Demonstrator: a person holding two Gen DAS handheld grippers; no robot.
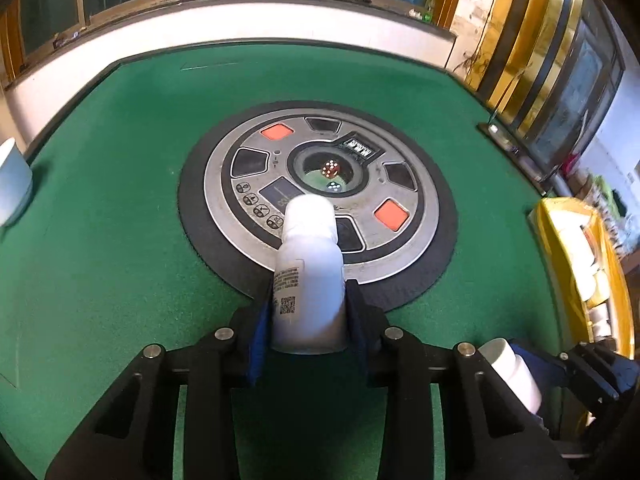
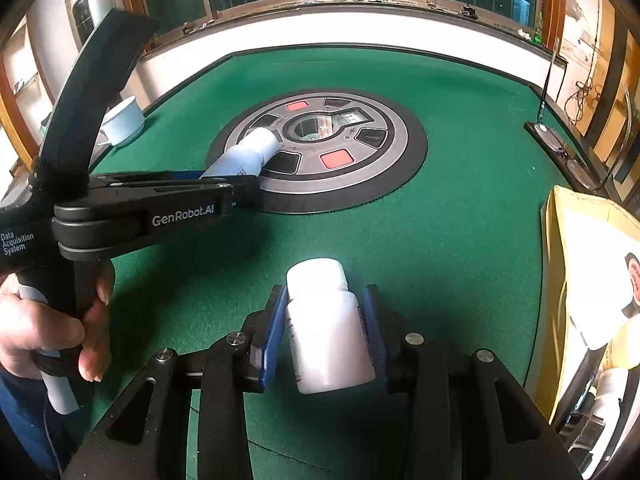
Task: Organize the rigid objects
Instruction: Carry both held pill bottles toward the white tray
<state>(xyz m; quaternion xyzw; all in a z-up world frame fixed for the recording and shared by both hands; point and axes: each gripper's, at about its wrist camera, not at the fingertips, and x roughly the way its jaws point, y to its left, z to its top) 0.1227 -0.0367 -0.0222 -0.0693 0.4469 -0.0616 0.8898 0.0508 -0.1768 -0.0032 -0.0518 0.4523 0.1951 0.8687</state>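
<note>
My left gripper (image 1: 308,316) is shut on a white plastic bottle (image 1: 310,276), cap pointing away, held above the green felt table (image 1: 112,208) near the round centre console (image 1: 320,192). It also shows from the side in the right wrist view (image 2: 240,184), with its bottle (image 2: 248,152) over the console's edge. My right gripper (image 2: 326,332) is shut on a second white bottle (image 2: 326,328), cap forward, above the table's near right part. That bottle shows at the lower right of the left wrist view (image 1: 516,376).
A yellow box (image 2: 588,248) holding several white bottles stands at the table's right edge. A white bowl (image 2: 122,122) sits at the far left edge. The console (image 2: 320,148) holds dice under a dome. A dark stand (image 2: 548,128) is at the far right.
</note>
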